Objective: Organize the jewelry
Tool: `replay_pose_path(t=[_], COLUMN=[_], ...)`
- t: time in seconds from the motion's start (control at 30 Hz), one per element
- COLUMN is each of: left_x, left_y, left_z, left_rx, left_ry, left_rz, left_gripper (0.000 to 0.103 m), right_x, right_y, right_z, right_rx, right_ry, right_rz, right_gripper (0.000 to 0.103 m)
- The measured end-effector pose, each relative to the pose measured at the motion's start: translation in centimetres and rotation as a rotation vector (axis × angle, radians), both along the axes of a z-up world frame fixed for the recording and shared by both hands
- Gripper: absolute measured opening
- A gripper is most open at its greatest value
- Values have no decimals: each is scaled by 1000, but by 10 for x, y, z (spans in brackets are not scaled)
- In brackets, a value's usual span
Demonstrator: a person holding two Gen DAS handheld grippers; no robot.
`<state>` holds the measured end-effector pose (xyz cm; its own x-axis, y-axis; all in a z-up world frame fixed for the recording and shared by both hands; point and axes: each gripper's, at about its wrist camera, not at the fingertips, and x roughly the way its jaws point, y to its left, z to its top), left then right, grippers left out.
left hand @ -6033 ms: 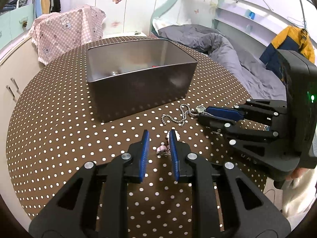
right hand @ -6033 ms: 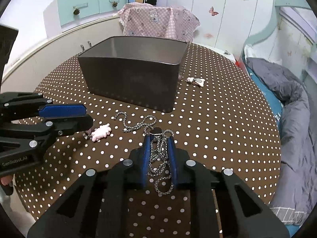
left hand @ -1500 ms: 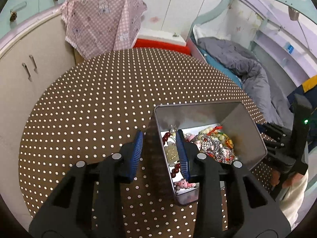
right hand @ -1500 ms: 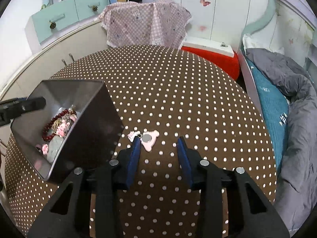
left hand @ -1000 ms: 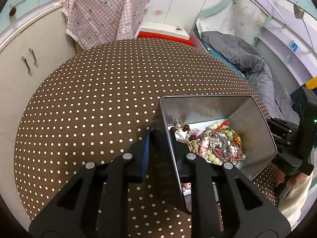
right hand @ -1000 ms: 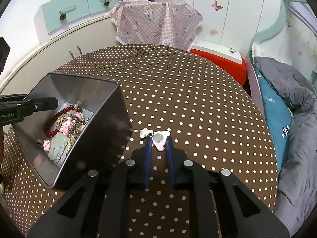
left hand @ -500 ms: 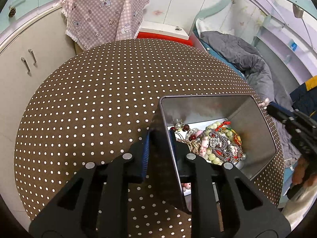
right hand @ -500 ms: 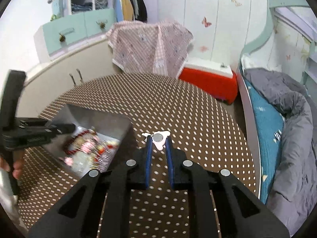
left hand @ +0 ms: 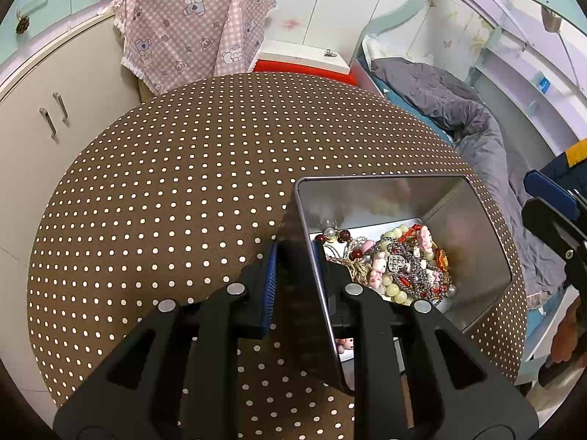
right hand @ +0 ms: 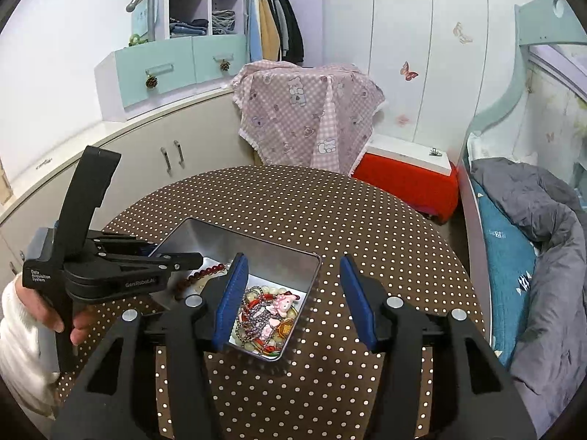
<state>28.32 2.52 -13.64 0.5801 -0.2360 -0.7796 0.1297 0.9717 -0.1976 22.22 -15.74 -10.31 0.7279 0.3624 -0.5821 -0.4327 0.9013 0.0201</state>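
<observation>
— On the round table (right hand: 367,227), near its front edge, where exactly did the metal tin (right hand: 271,256) sit?

— Toward the front-left part of the brown polka-dot cloth, tipped up on one side rather than flat. The left gripper (left hand: 295,256) had its jaws nearly closed, pinched on the tin's near wall, one blue pad outside and the other finger inside the box.

— And what lay in it?

— A tangle of jewelry (left hand: 400,264): pale green beads, a silvery chain with a heart-shaped pendant, dark red beads (right hand: 200,275) along one wall, and small pink cartoon charms. One pink charm (right hand: 282,302) lay on top of the heap, as the right wrist view showed.

— The right gripper (right hand: 293,293)?

— It hung above the tin's open top, pointing down and forward. Its jaws were opening, the blue pads (right hand: 229,300) well apart, and nothing was between them; the pink charm was below, on the pile, not touching either pad.

— Could you see who held the tools?

— Only a hand (right hand: 55,321) in a white sleeve (right hand: 18,337) gripping the left tool's handle at the table's left edge.

— Anything beyond the table?

— A pink checked cloth (right hand: 312,110) draped over something past the far edge, a red box with a white lid (right hand: 407,176) beside it, and a bed with a grey quilt (right hand: 543,220) off the right edge.
</observation>
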Motion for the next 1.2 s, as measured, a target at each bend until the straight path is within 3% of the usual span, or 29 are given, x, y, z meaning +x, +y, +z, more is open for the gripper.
replay_pose_path(t=[0.13, 0.23, 0.37, 0.43, 0.47, 0.53, 0.87, 1.2], left_x=[-1, -4, -10, -15, -19, -29, -69, -127], left_y=[-1, -6, -3, -2, -2, -2, -14, -26], left_z=[3, 4, 8, 15, 20, 31, 54, 85], left_rx=[20, 76, 51, 56, 65, 65, 107, 116], left_ry=[-6, -7, -11, -39, -75, -137, -194, -290], left_rz=[6, 3, 3, 9, 19, 20, 22, 44], left_gripper=[20, 20, 21, 50, 75, 76, 76, 76], right_x=[-2, -4, -11, -14, -16, -20, -51, -98], right_y=[-1, 0, -3, -4, -4, -5, -8, -11], right_z=[-2, -3, -2, -1, 0, 0, 10, 29], right_rx=[0, -5, 0, -7, -7, -2, 18, 38], right_ry=[10, 14, 7, 0, -2, -4, -38, -120], right_rz=[-14, -16, -20, -25, -28, -29, -54, -69], right_gripper=[49, 51, 56, 59, 60, 61, 71, 89])
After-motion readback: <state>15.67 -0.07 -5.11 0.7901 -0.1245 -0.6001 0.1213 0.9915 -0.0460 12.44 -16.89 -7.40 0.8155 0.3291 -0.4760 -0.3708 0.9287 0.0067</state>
